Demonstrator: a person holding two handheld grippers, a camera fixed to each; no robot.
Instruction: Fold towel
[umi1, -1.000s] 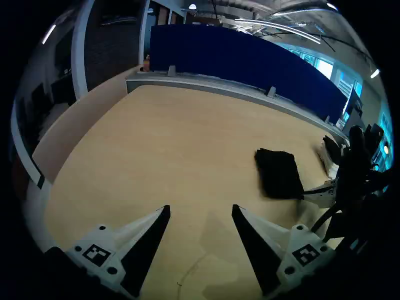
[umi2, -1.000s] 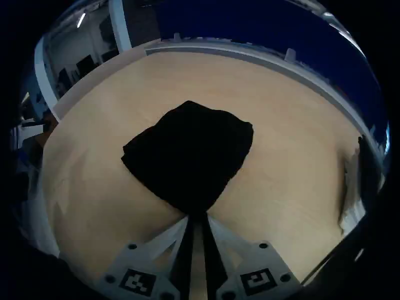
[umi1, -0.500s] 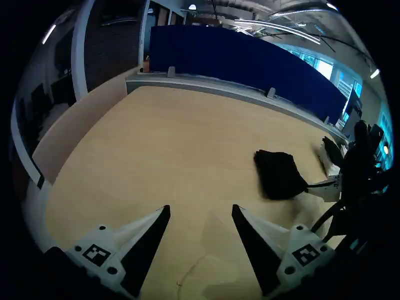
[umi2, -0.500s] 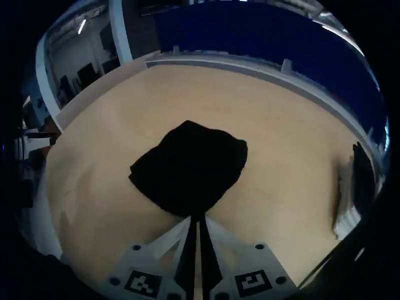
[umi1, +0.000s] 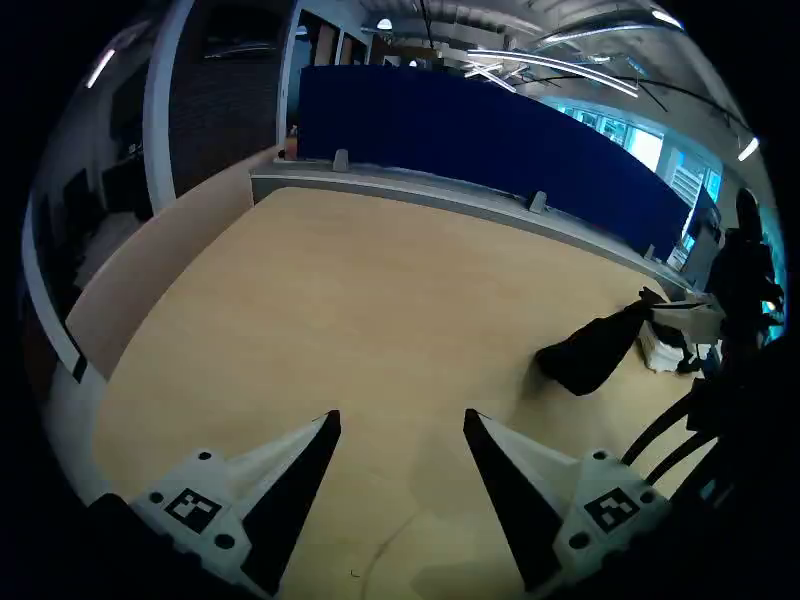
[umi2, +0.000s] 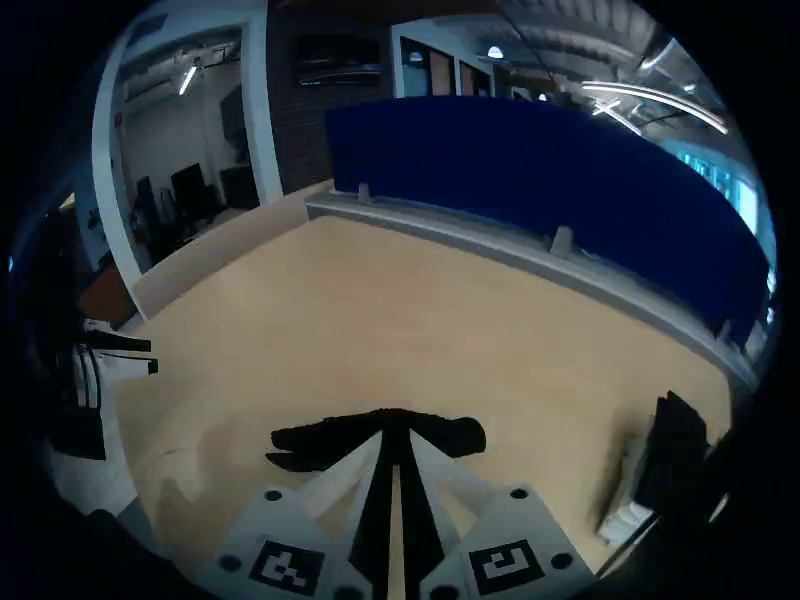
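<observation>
The black towel (umi2: 320, 440) hangs folded from my right gripper (umi2: 397, 438), which is shut on its edge and holds it off the wooden table (umi2: 400, 320); I see it nearly edge-on. From the left gripper view the same towel (umi1: 592, 352) droops at the far right from the right gripper (umi1: 672, 312), its low end close to the table (umi1: 350, 290). My left gripper (umi1: 400, 430) stands open low over the near part of the table, well left of the towel, with nothing between its fingers.
A blue partition (umi1: 480, 125) on a grey rail bounds the table's far side. A white object with dark cloth on it (umi2: 668, 455) sits at the right edge. A person (umi1: 745, 275) stands at the far right.
My right gripper has lifted the towel off the table and tilted up, so the towel went from lying flat to hanging. The left gripper has stayed in place and open.
</observation>
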